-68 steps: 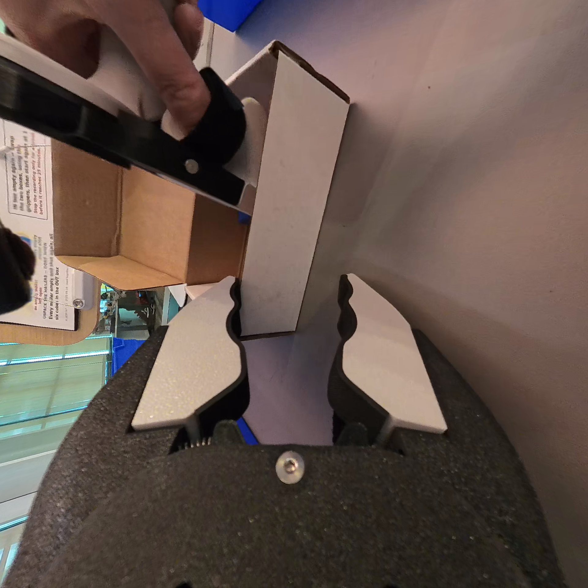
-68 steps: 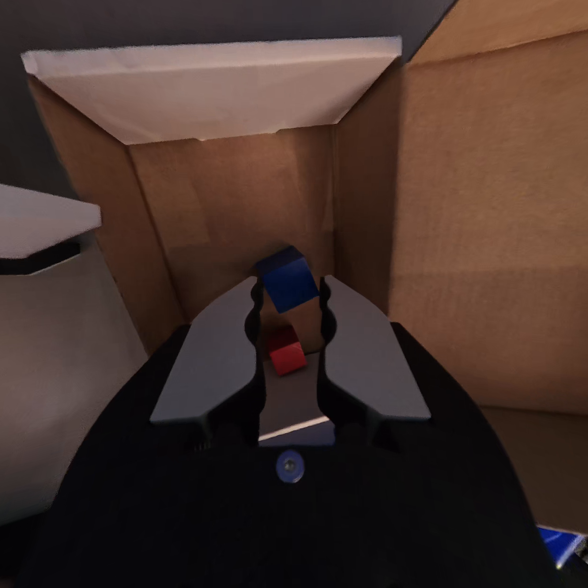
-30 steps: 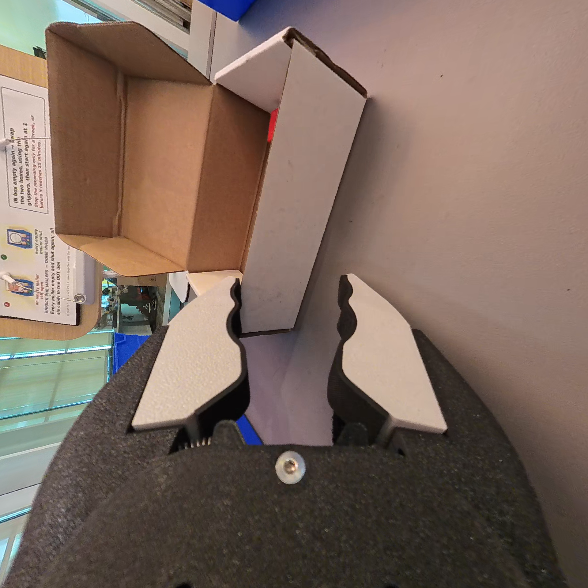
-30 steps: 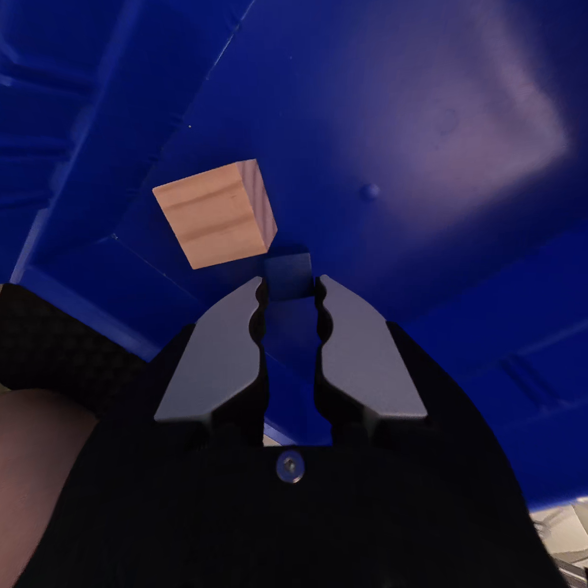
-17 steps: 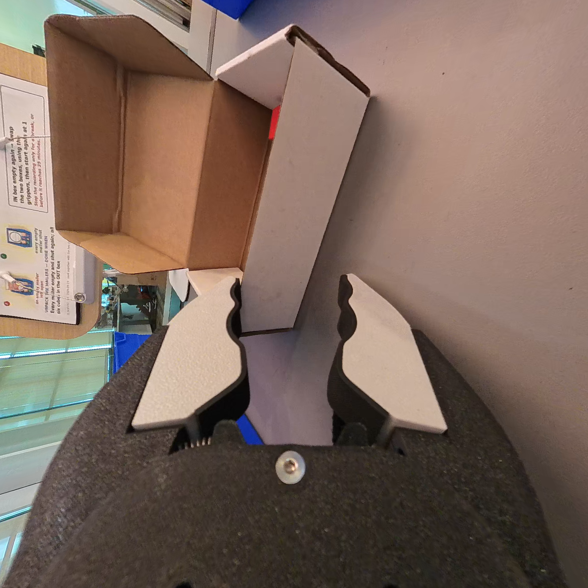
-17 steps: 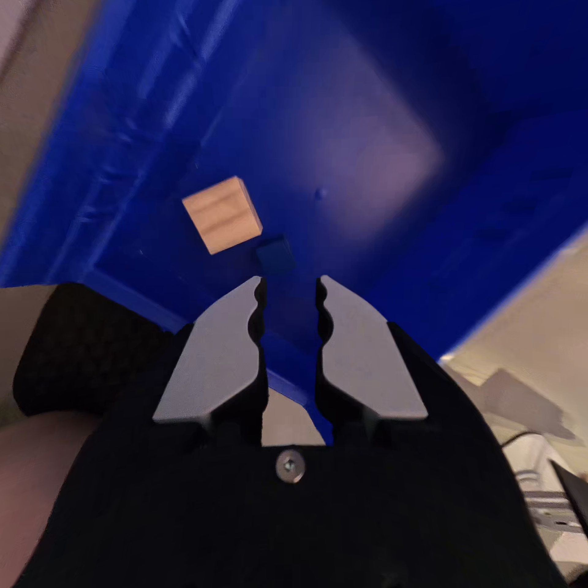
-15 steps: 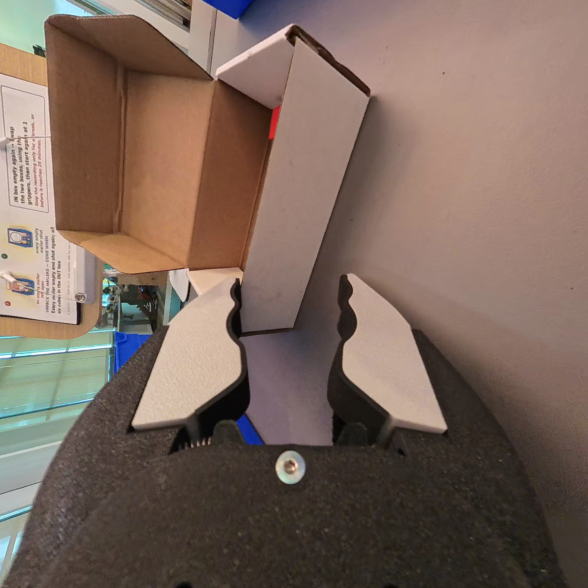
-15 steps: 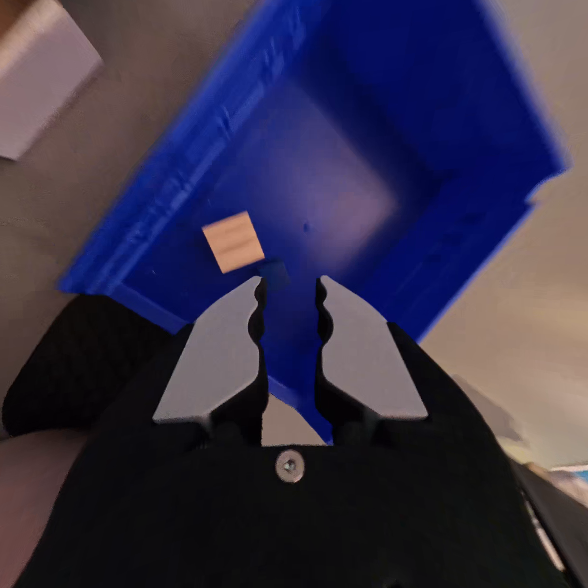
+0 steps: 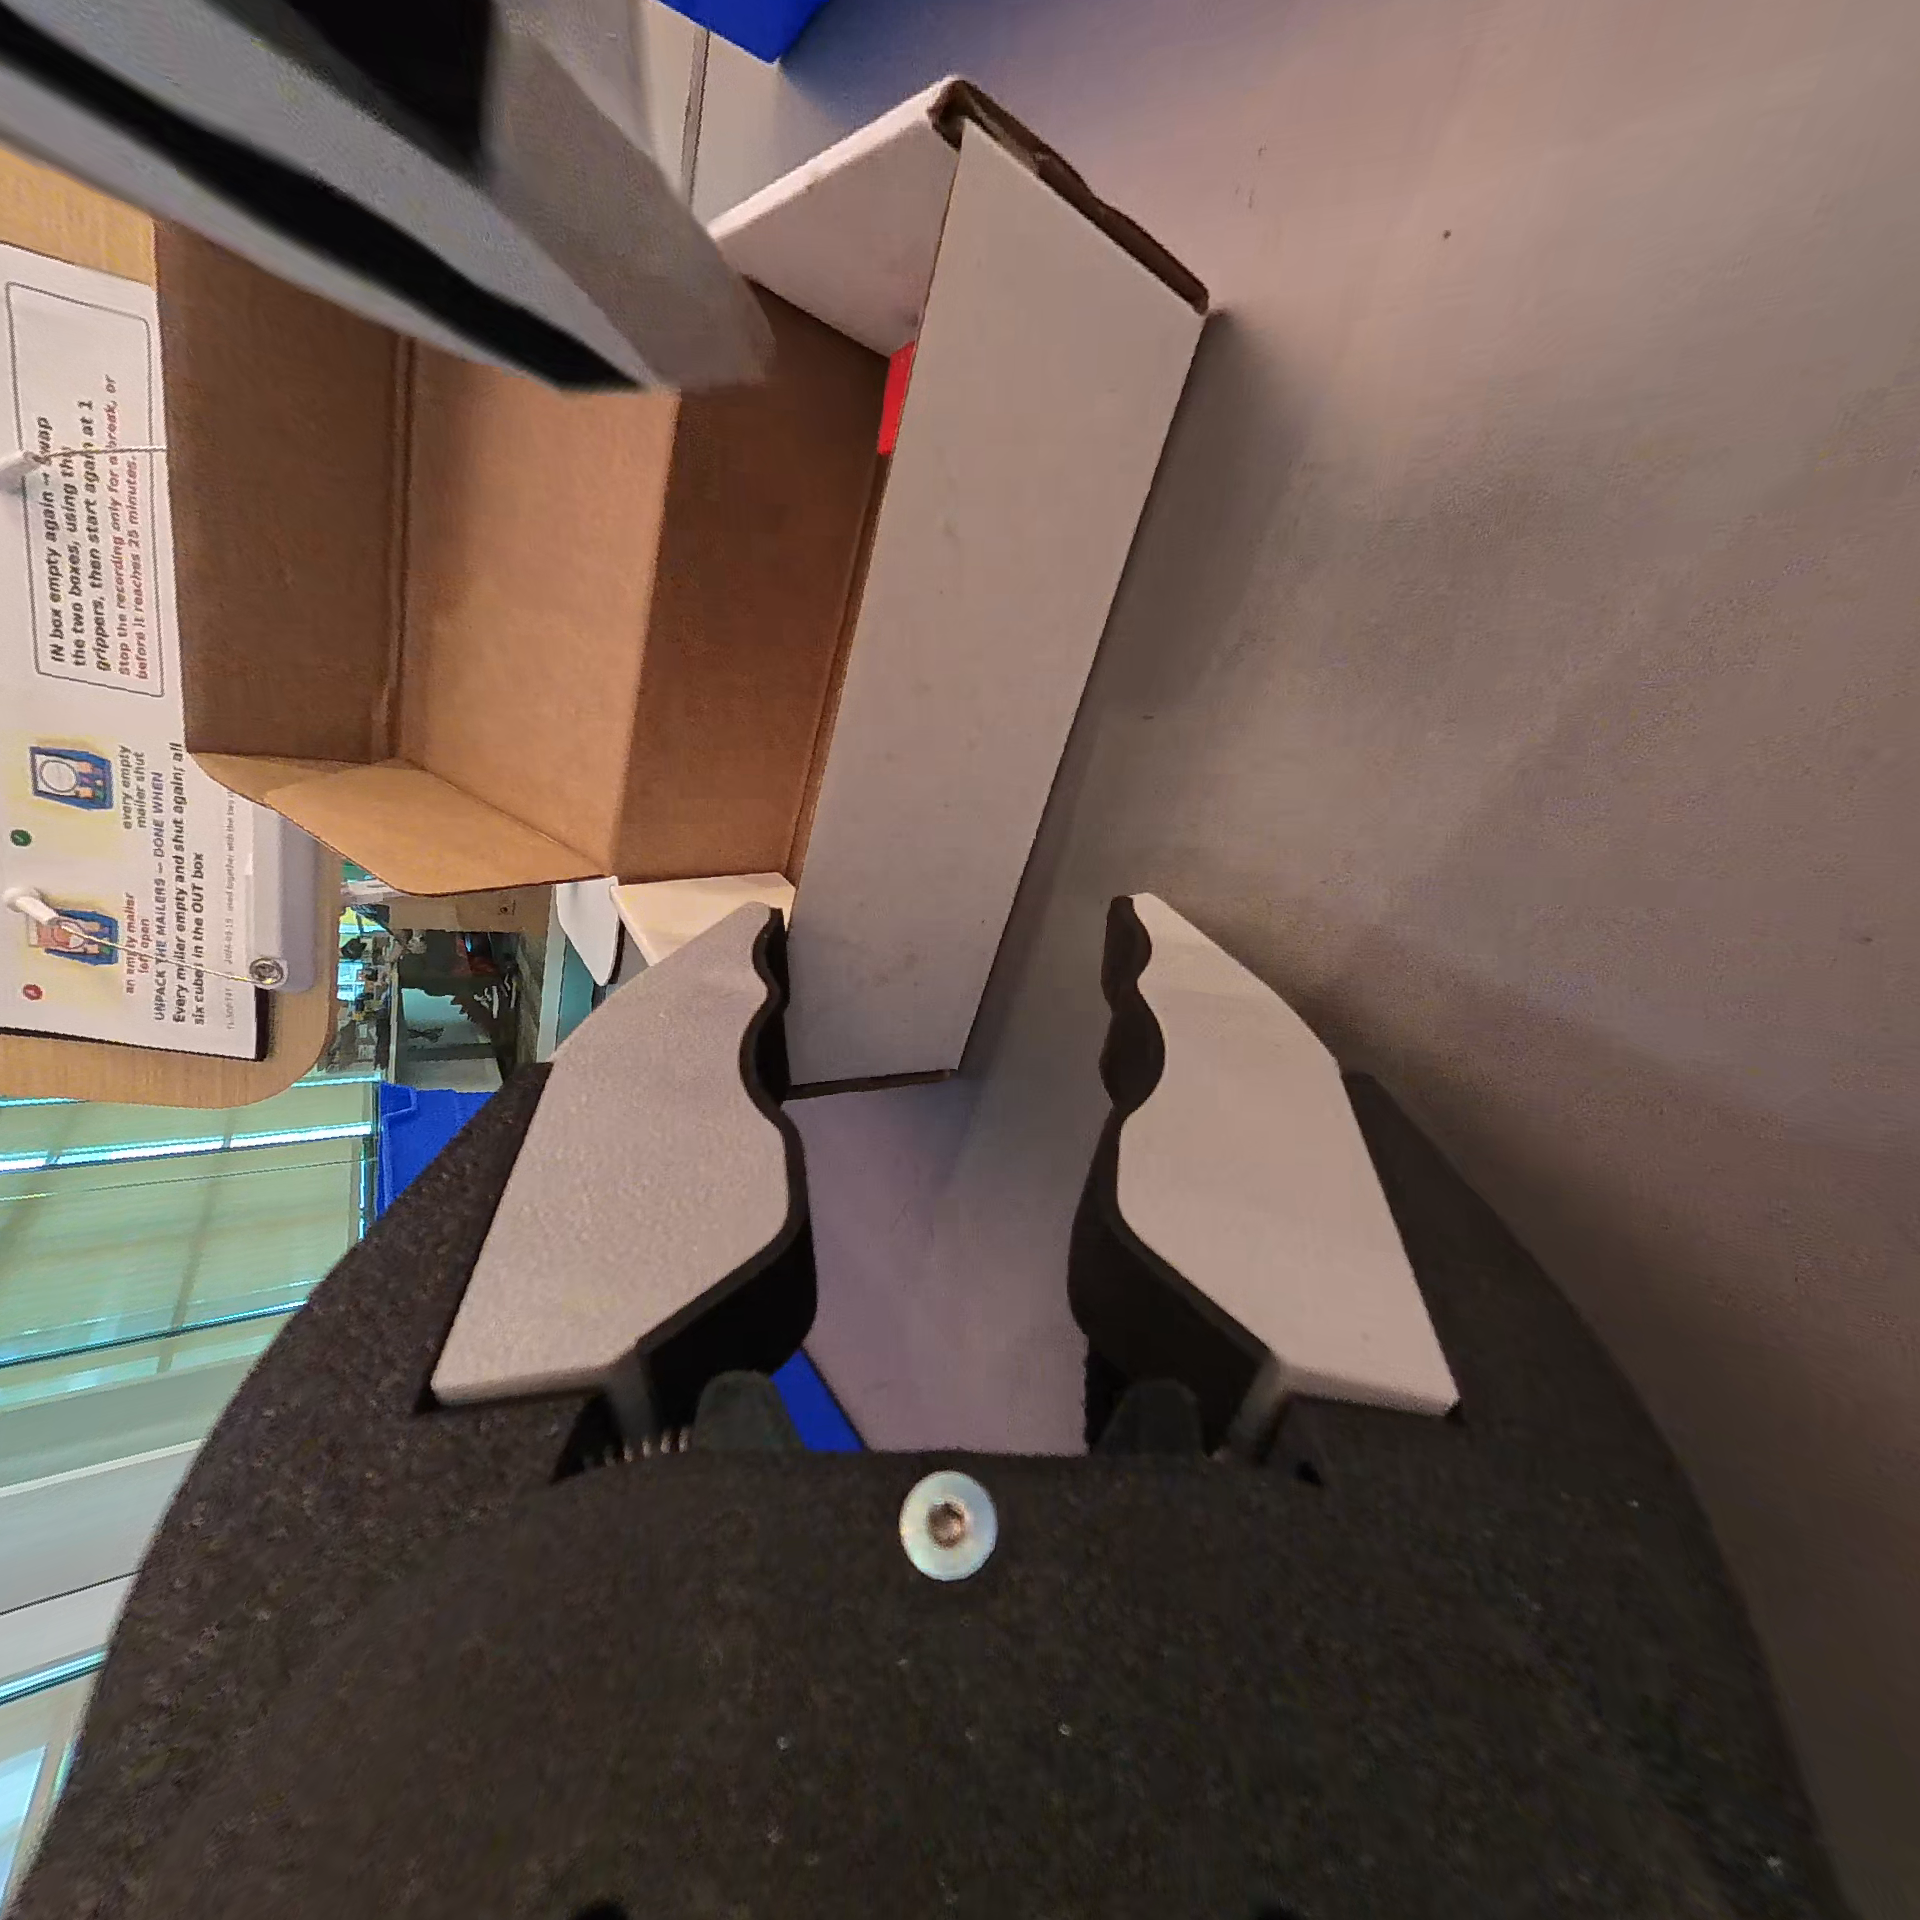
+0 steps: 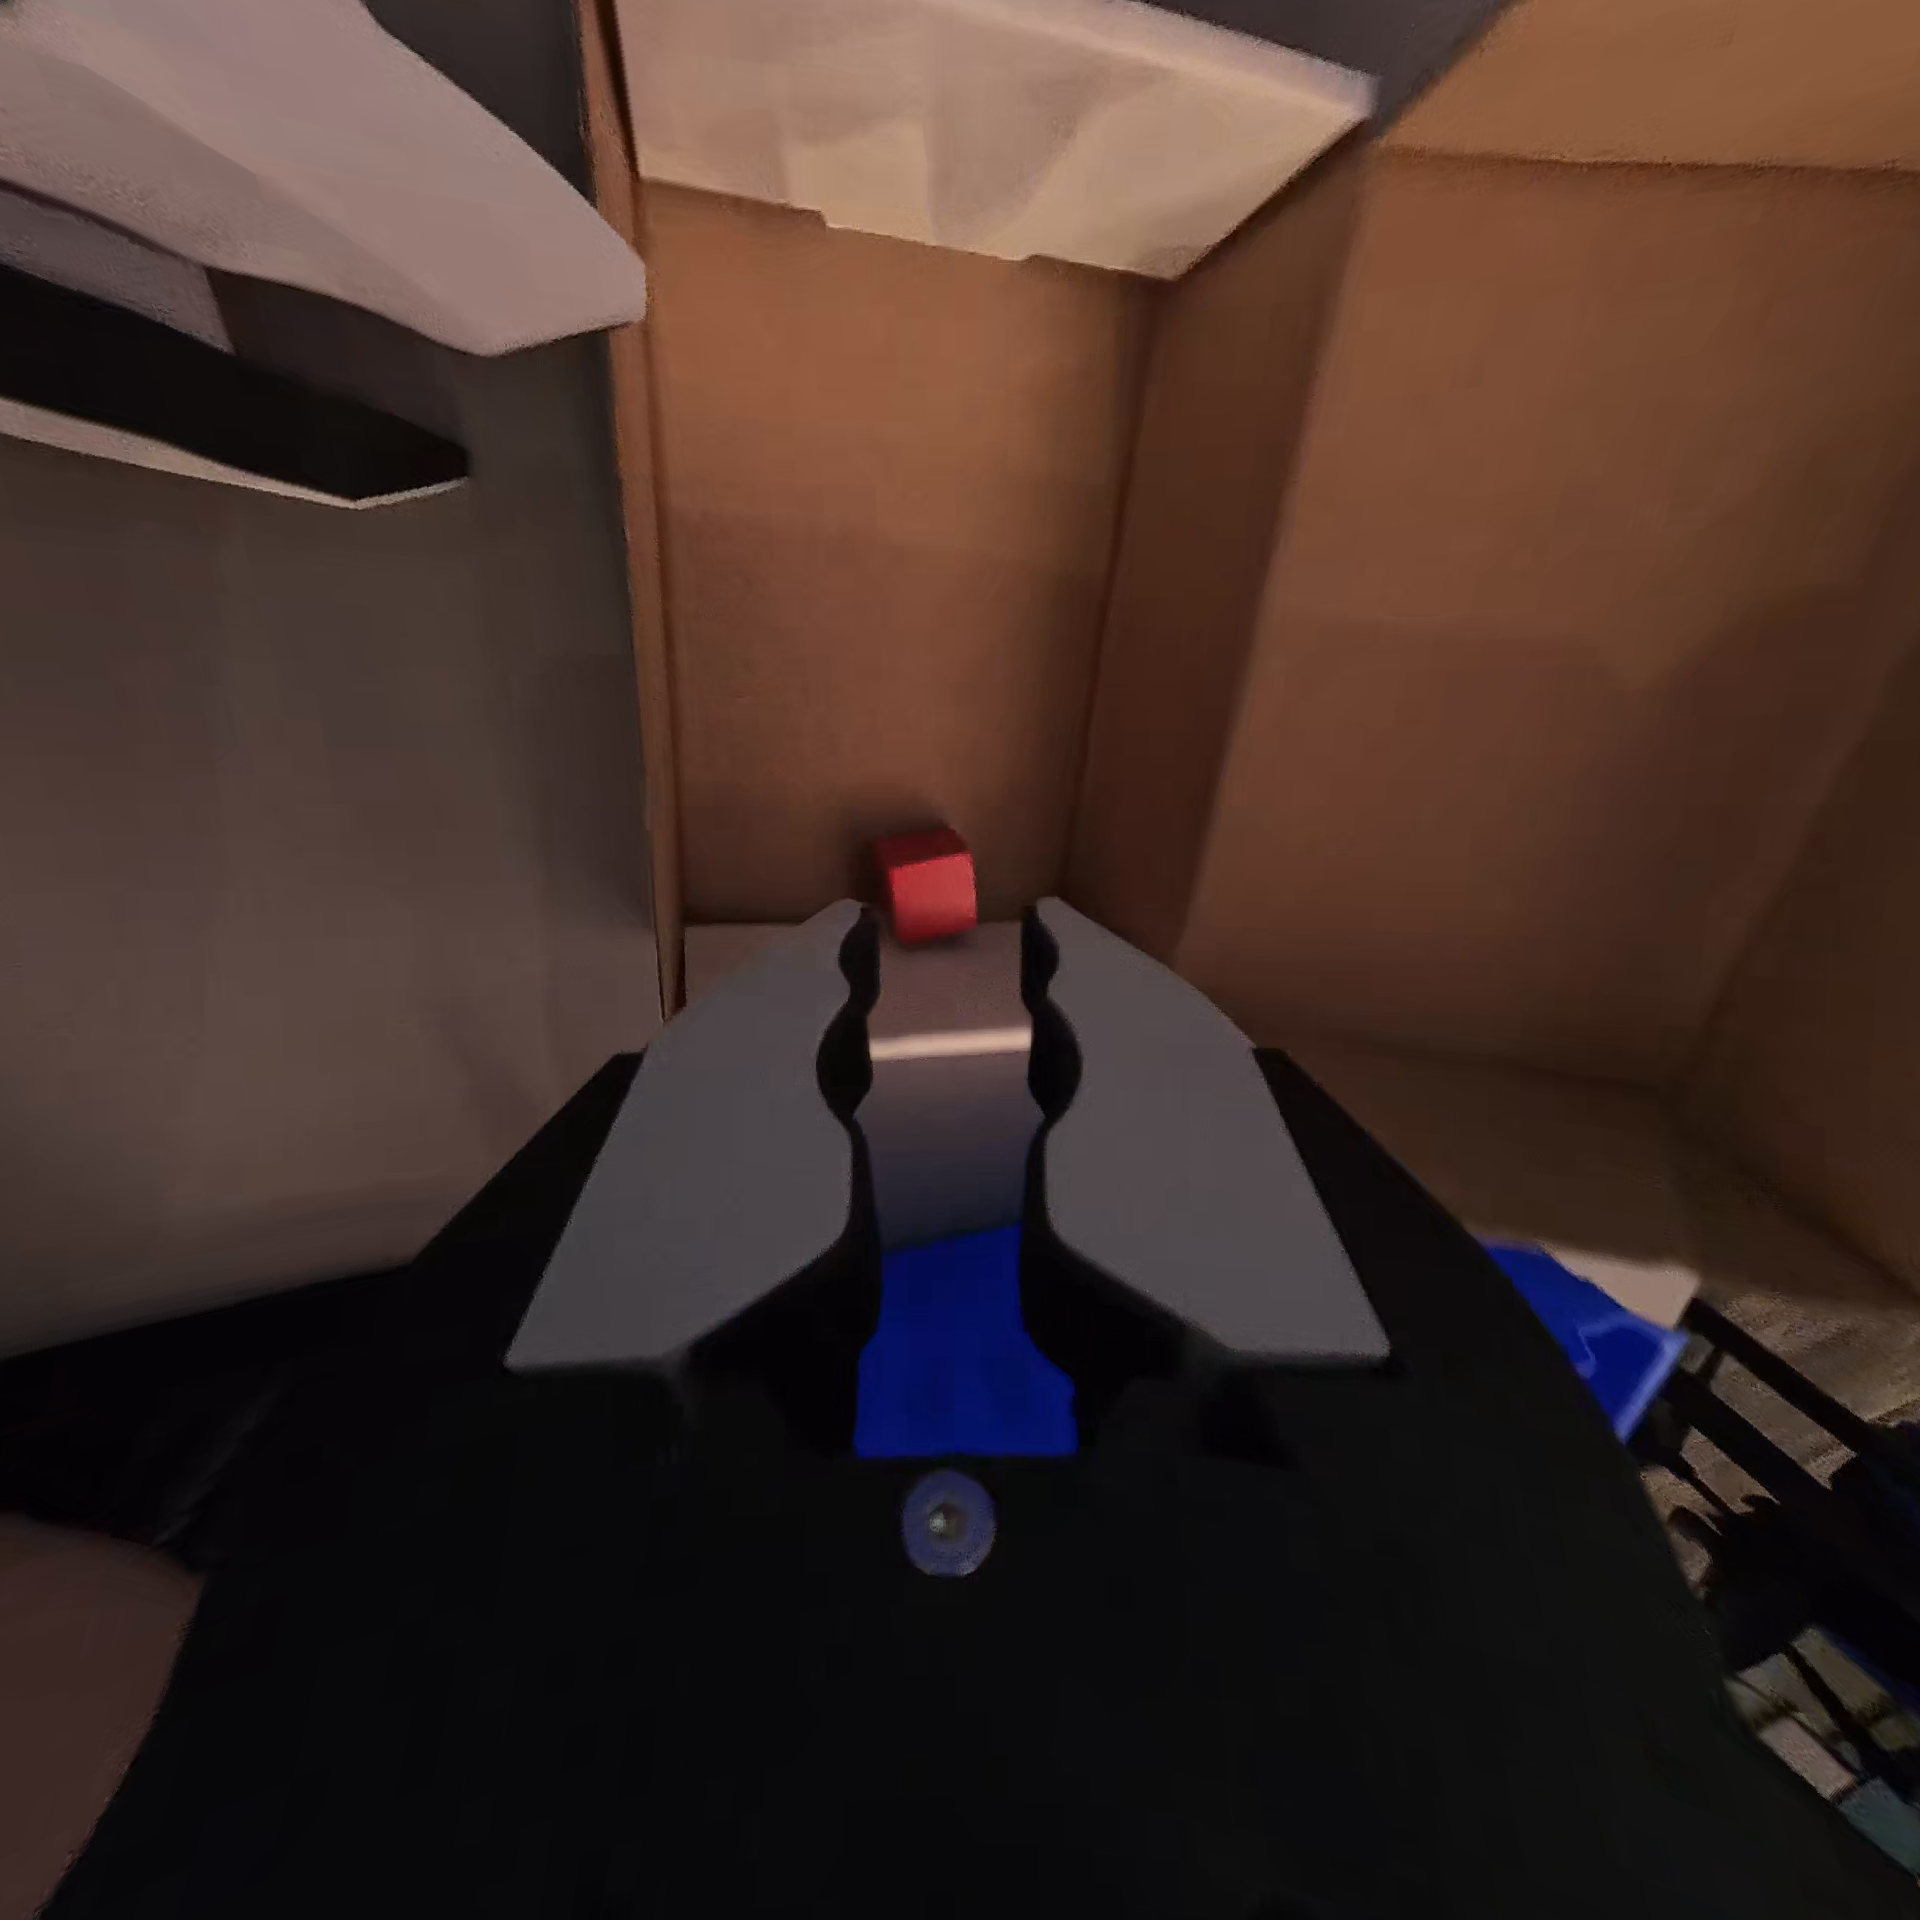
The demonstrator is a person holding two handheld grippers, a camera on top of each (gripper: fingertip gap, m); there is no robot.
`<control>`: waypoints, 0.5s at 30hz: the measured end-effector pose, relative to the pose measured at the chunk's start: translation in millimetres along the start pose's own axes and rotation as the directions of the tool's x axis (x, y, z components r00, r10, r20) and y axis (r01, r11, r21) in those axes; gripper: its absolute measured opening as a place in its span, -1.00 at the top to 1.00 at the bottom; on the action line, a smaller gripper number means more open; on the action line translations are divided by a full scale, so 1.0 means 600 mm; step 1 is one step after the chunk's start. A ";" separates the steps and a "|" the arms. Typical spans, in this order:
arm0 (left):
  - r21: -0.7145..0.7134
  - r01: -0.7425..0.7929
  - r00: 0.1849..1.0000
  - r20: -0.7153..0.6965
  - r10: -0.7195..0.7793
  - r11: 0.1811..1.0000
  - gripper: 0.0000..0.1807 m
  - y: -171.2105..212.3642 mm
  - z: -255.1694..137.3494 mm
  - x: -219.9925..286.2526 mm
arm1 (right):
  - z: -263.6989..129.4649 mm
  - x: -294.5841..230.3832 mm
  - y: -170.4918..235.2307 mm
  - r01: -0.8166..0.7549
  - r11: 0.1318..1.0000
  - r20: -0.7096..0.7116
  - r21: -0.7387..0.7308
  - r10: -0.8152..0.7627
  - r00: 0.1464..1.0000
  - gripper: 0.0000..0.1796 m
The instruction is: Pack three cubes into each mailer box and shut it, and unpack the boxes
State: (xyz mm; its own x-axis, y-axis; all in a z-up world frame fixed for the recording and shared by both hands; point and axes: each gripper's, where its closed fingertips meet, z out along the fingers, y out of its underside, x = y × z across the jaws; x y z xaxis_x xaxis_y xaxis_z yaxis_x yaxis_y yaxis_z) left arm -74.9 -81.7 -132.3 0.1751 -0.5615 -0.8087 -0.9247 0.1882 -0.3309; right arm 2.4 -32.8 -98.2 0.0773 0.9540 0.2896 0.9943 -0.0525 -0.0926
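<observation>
Right hand-held gripper [image 10: 948, 925]: jaws a narrow gap apart, holding nothing, aimed into the open mailer box [image 10: 1507, 623]; red cube [image 10: 925, 883] lies on the box floor just beyond the fingertips. Left hand-held gripper [image 9: 945, 977]: jaws wide apart, one finger against the box's white front wall [image 9: 997, 623] on the tabletop [image 9: 1558, 623]. Only the right view shows the whole cube. 0.5 s ago the right one was over the blue bin.

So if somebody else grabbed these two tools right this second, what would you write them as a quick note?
Left gripper: jaws open, one finger against the white front wall of the mailer box, steadying it.
Right gripper: jaws open, empty, aimed into the open box at the red cube.
Done: lid is up; no other cube shows inside.
Left: take out the red cube, then shut the box. Any other box is out of view.
</observation>
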 end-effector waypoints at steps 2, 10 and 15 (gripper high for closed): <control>0.000 0.000 1.000 0.000 0.000 1.000 0.35 0.000 0.001 0.000 | 0.023 -0.009 -0.003 0.027 0.998 0.045 -0.051 -0.024 0.999 0.69; -0.002 0.001 1.000 0.000 -0.001 1.000 0.35 -0.001 0.002 -0.001 | 0.057 -0.009 0.008 0.032 0.977 0.094 -0.211 -0.013 0.996 0.68; 0.000 -0.001 1.000 0.001 0.001 1.000 0.35 -0.002 0.003 -0.001 | 0.069 -0.014 0.024 0.036 0.945 0.111 -0.326 0.001 0.994 0.61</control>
State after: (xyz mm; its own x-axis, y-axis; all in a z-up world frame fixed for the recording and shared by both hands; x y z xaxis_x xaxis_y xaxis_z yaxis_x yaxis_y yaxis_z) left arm -73.5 -80.2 -132.1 0.1741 -0.5608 -0.8094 -0.9250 0.1886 -0.3297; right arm 12.9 -29.6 -141.4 0.0696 0.9809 0.1817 0.9658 -0.1119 0.2338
